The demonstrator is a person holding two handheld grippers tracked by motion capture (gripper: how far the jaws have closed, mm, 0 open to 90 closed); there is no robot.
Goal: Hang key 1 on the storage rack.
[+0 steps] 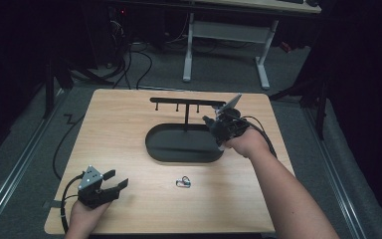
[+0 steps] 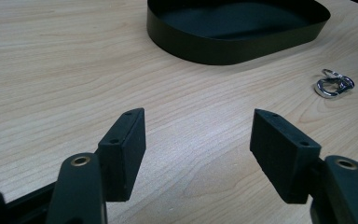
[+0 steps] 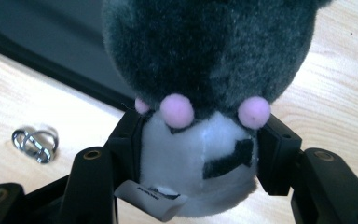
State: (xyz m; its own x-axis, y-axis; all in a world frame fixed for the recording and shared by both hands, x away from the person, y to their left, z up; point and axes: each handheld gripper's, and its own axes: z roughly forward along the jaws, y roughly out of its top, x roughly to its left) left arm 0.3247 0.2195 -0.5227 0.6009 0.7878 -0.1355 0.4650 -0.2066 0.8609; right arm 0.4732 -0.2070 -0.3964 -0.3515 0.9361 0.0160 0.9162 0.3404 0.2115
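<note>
Plush toy [image 3: 205,84], dark grey above and white below with small pink tufts, clamped between the jaws of the right hand-held gripper [image 3: 200,149]; the jaw pads press into its white lower body from either side, so the toy sits directly ahead of this gripper, its furry bulk running forward toward the top of the right gripper view. In the high view the right hand-held gripper [image 1: 218,128] hangs at centre right, at the right end of the black oval tray [image 1: 154,144] with its T-shaped hook stand [image 1: 186,107]; the coming move probably depends on that closeness. Metal ring puzzle [image 1: 183,182] lies on the worktop [image 1: 119,119] below the tray. Left hand-held gripper [image 1: 115,180], lower left of the frame, stands wide and empty, well apart from the toy.
</note>
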